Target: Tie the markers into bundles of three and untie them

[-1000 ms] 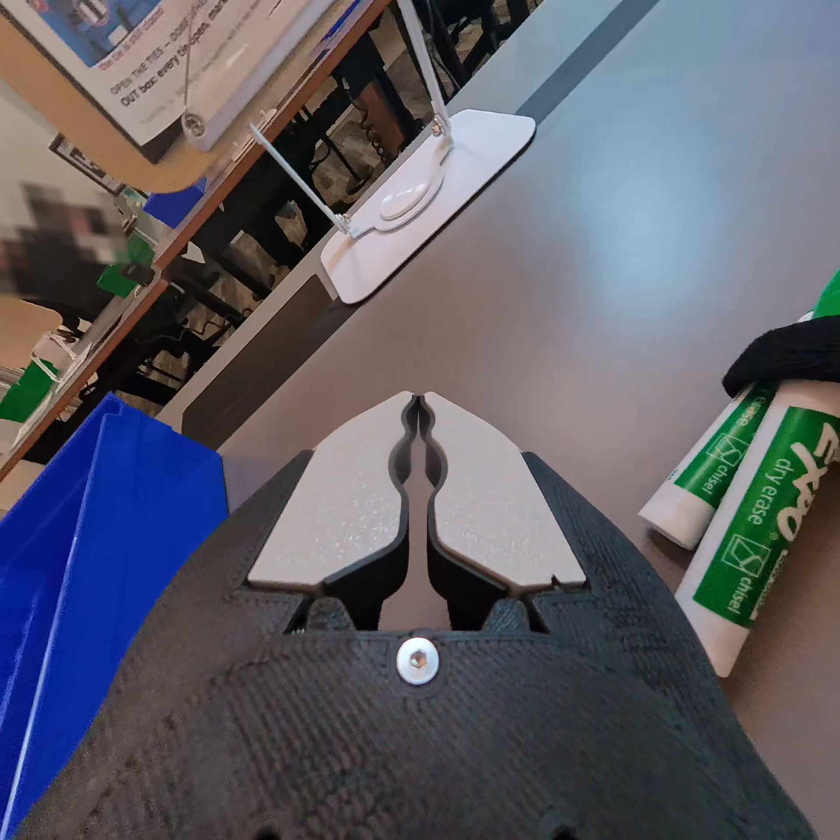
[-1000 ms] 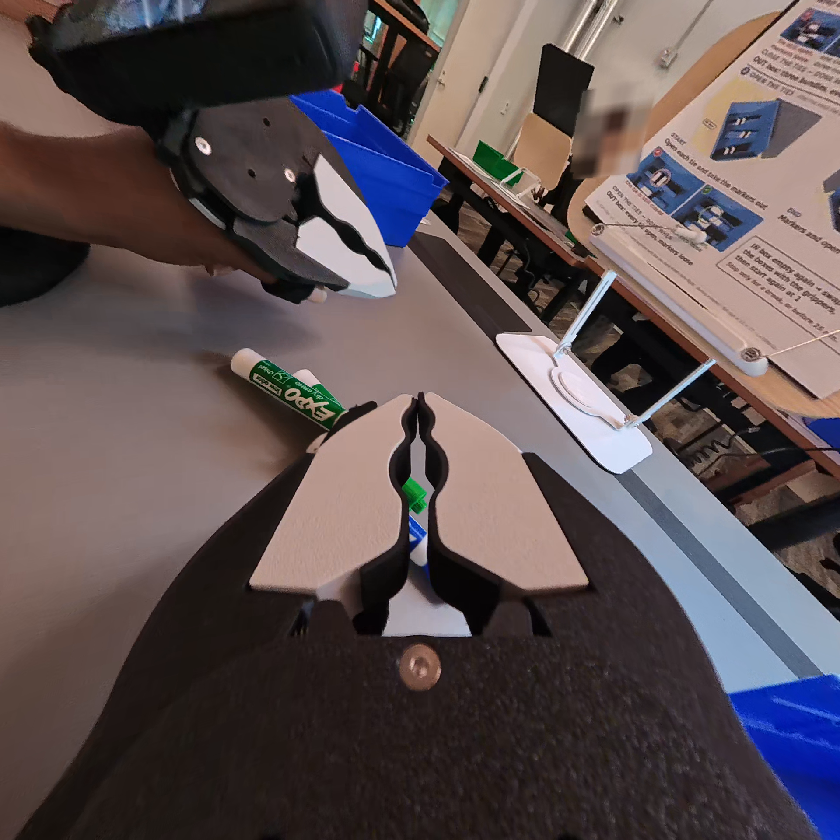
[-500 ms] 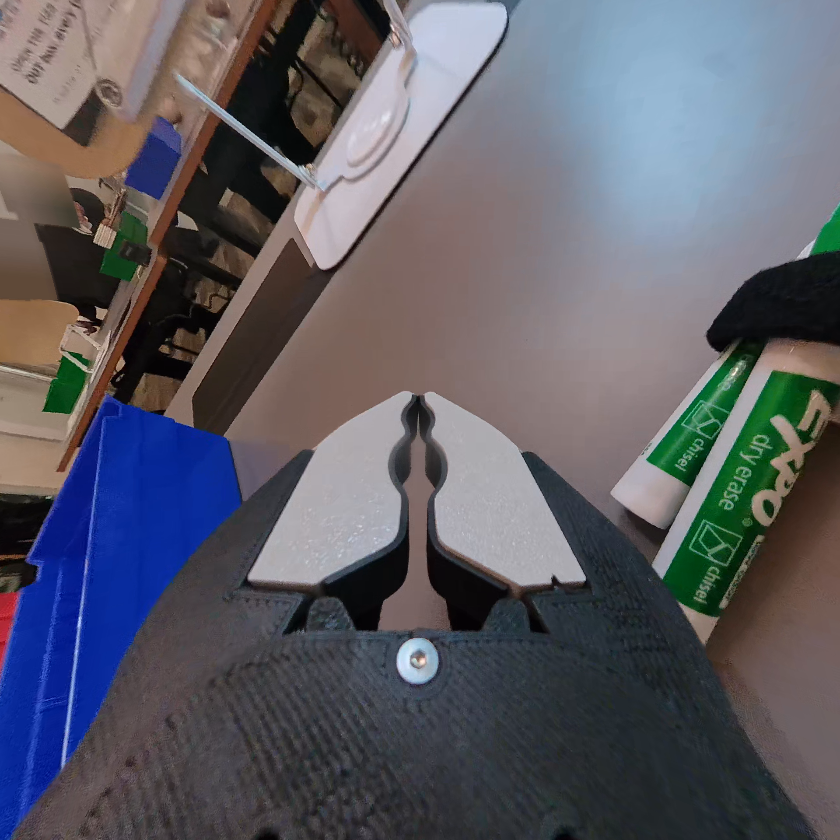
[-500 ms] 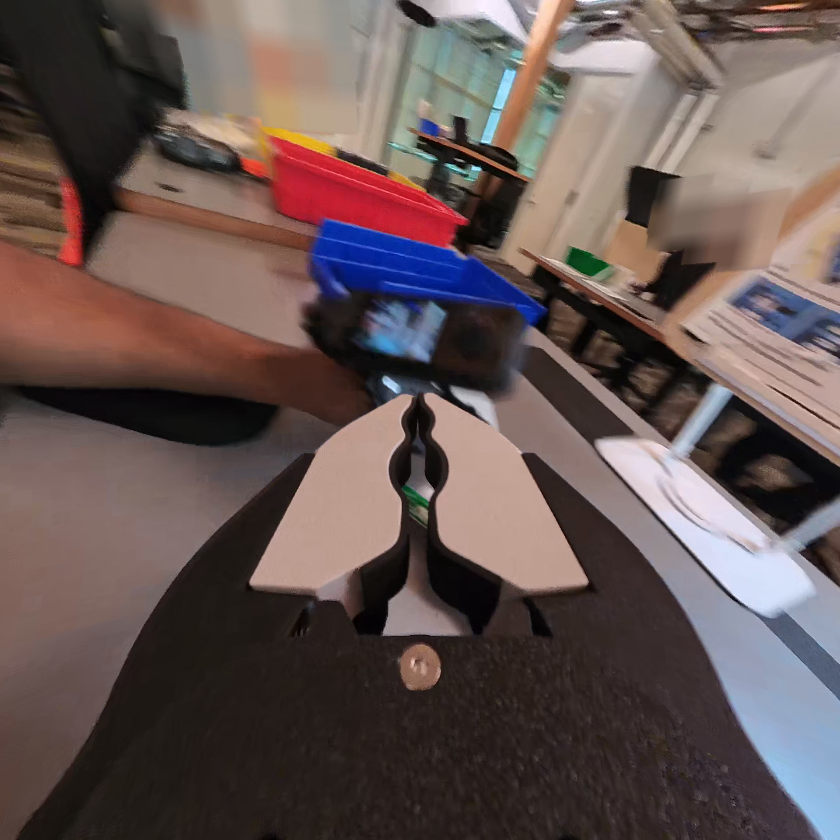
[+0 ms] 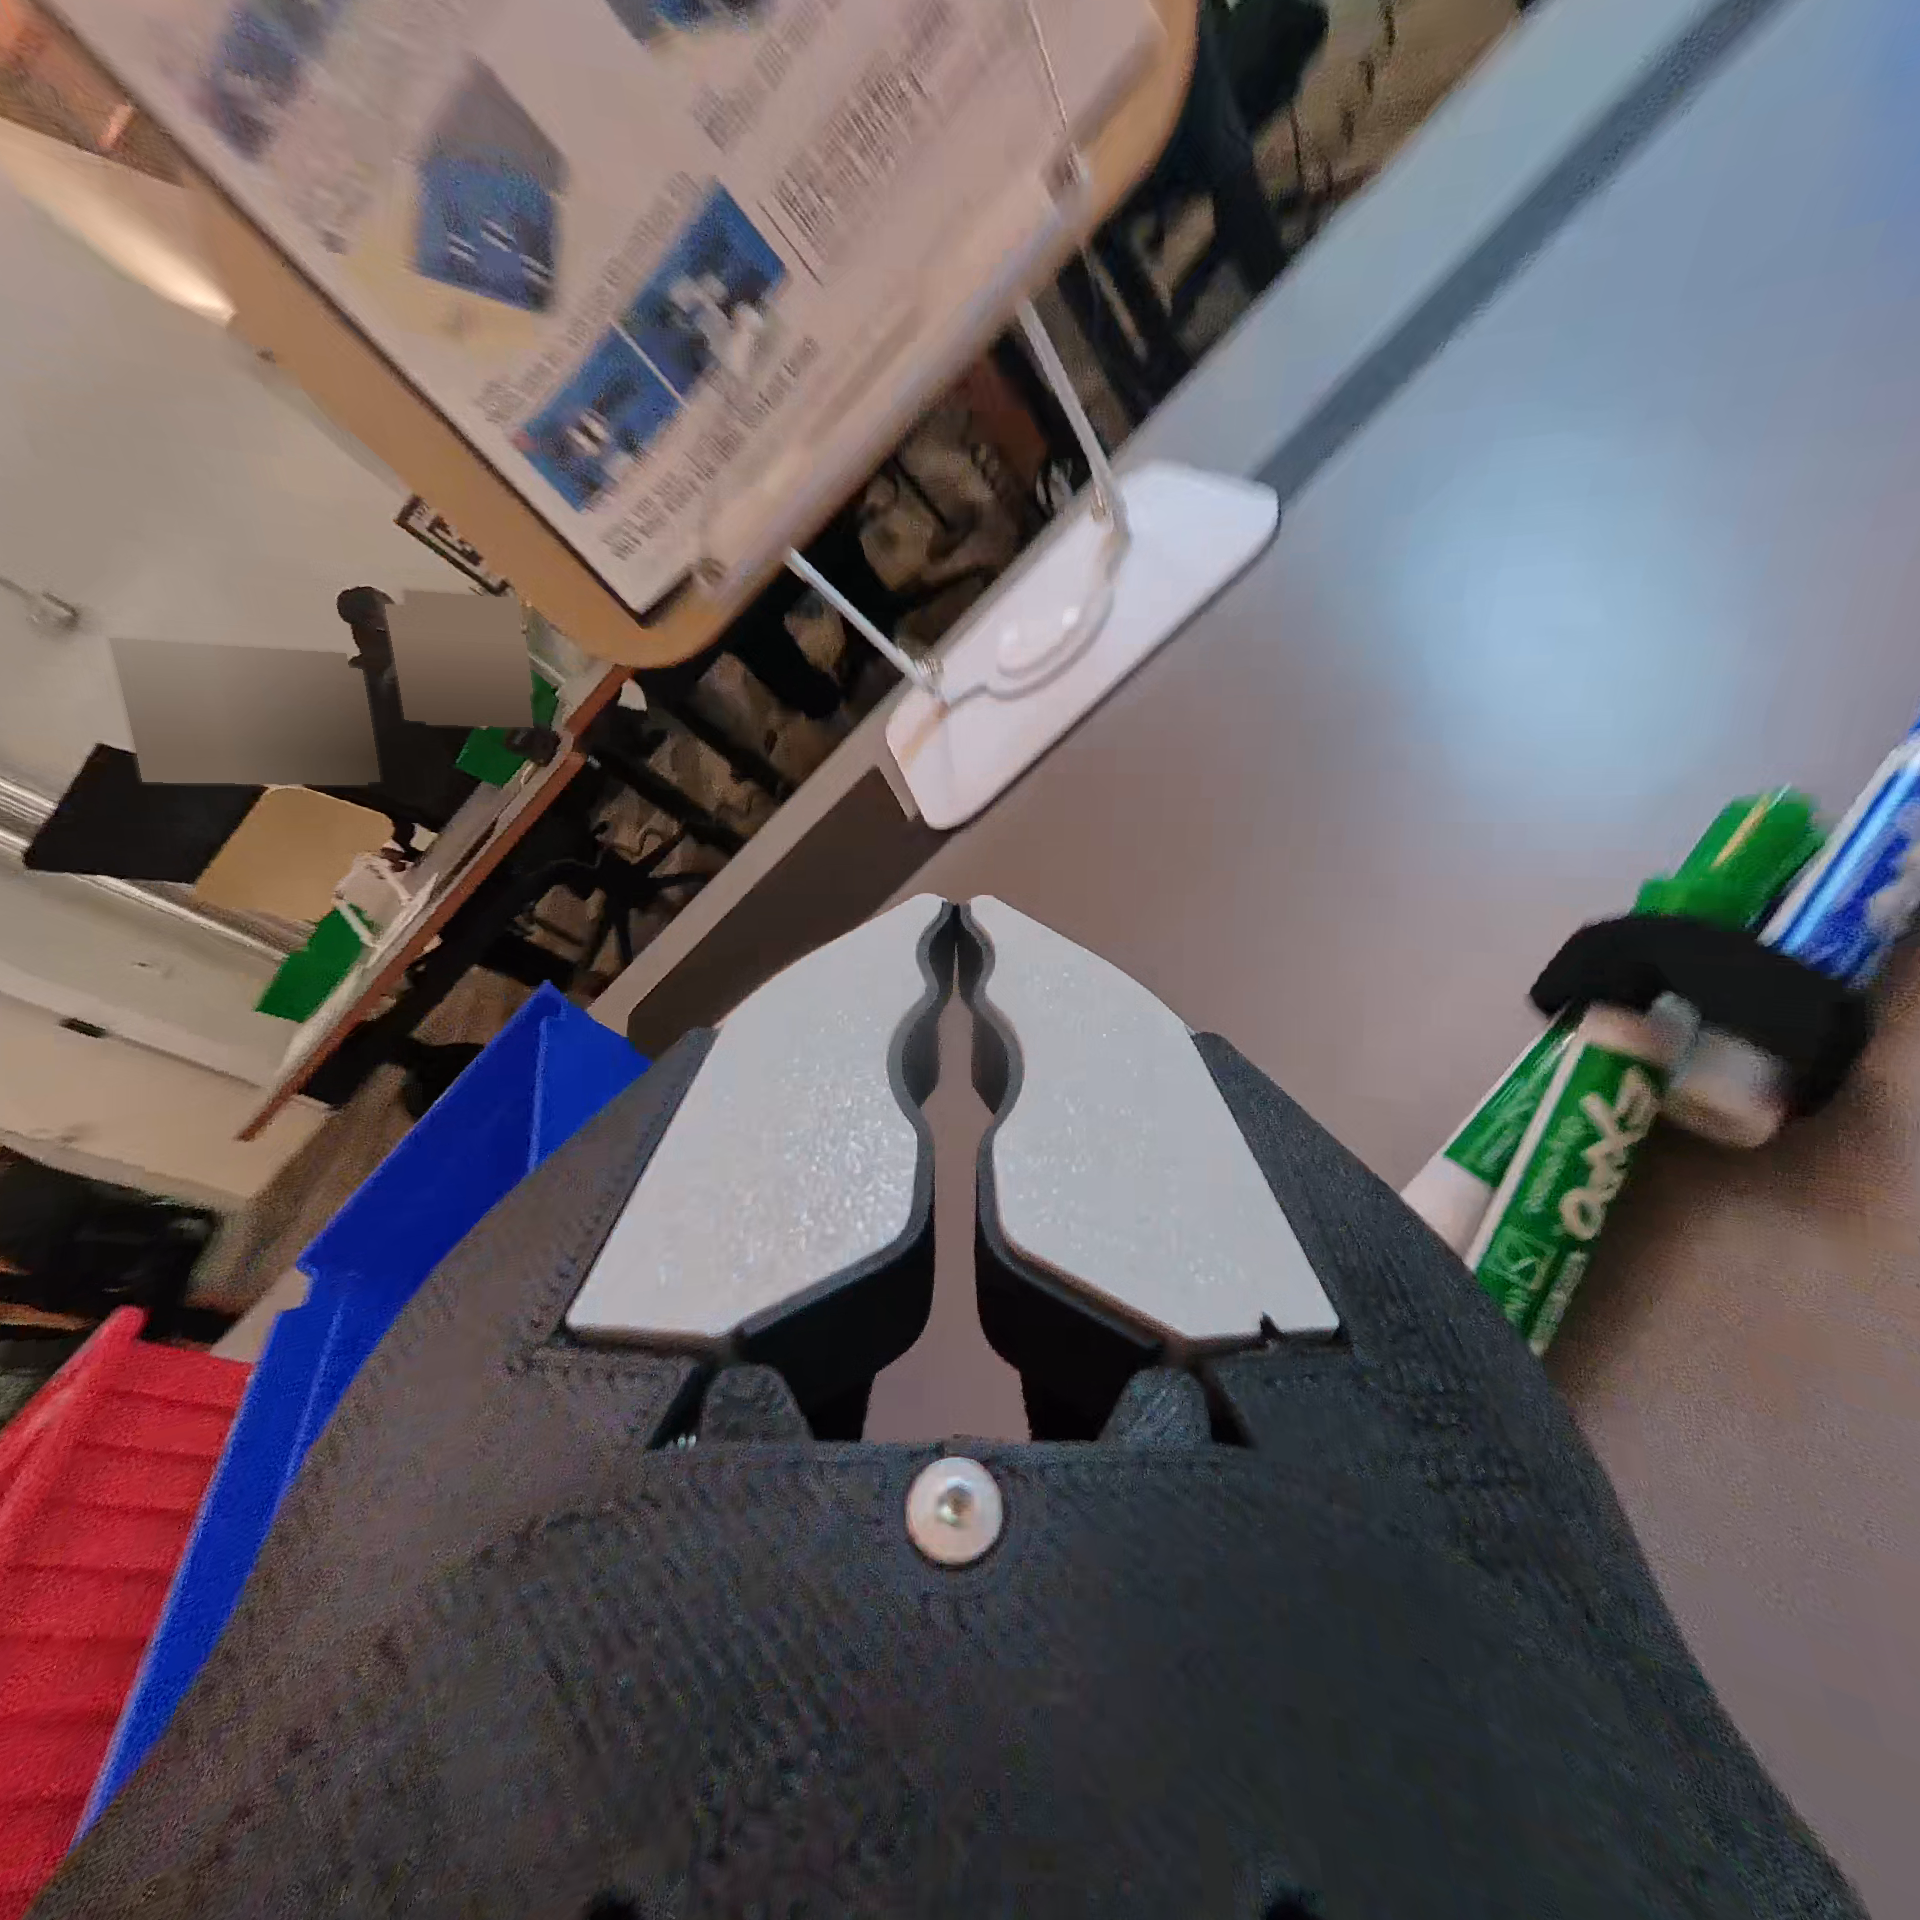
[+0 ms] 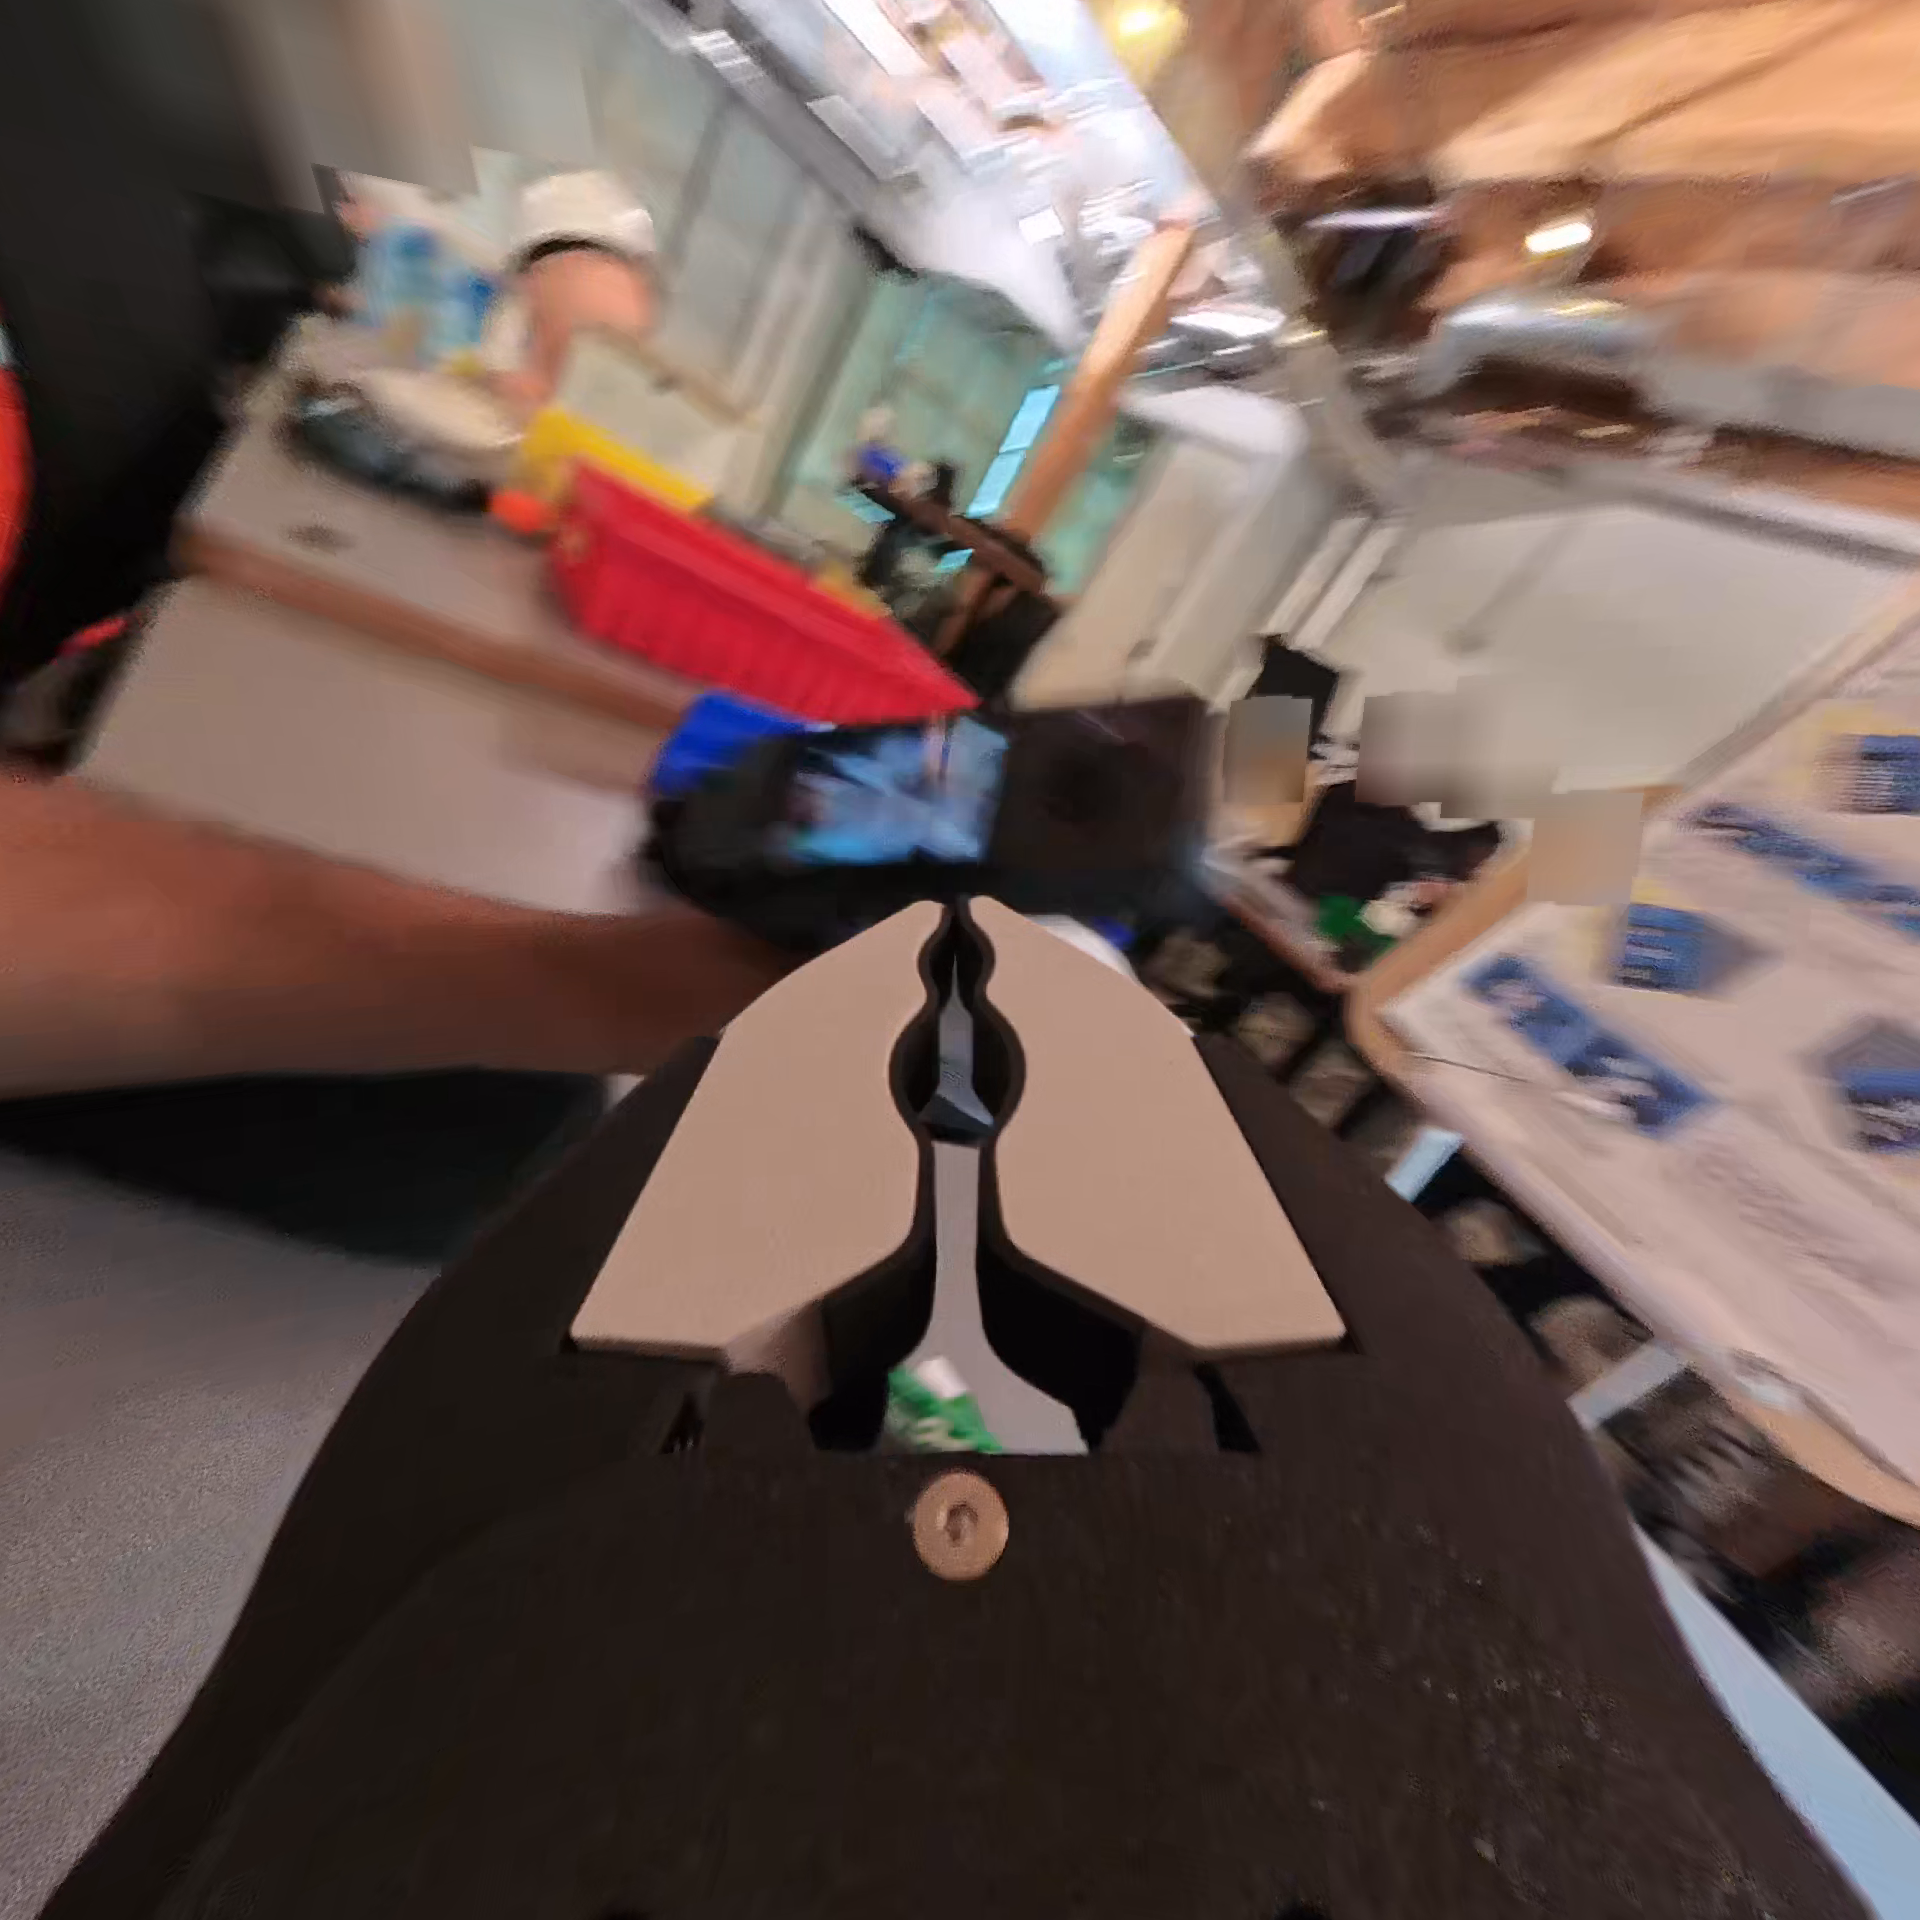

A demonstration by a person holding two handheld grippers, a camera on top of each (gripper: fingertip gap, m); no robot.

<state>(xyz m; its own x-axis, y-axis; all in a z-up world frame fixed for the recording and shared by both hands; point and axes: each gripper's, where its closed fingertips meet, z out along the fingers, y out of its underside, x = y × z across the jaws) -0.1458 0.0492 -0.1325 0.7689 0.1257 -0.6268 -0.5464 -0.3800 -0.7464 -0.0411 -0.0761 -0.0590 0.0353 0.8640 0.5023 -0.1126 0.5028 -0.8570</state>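
Observation:
In the left wrist view a bundle of green markers (image 5: 1538,1174) and a blue one (image 5: 1860,862) lies on the grey table, blurred, with a black tie (image 5: 1704,997) round it. My left gripper (image 5: 954,914) is shut and empty, left of the bundle and apart from it. My right gripper (image 6: 956,914) is shut and tilted up. A thin black strip (image 6: 951,1070), seemingly the tie's end, sits between its jaws. A green marker (image 6: 935,1403) shows under them. The left gripper's black body (image 6: 894,821) and the arm holding it are just beyond.
A blue bin (image 5: 416,1195) and a red bin (image 5: 83,1507) stand left of my left gripper. A white stand base (image 5: 1081,644) holds an instruction board (image 5: 623,260) at the table's far edge. The right wrist view shows the red bin (image 6: 727,613) and the board (image 6: 1662,1039), blurred. My right fingertips sit around 20 cm from my left ones.
My right gripper has tilted upward, so its view has left the table for the room. The bundle sits farther from my left gripper, with the blue marker now showing.

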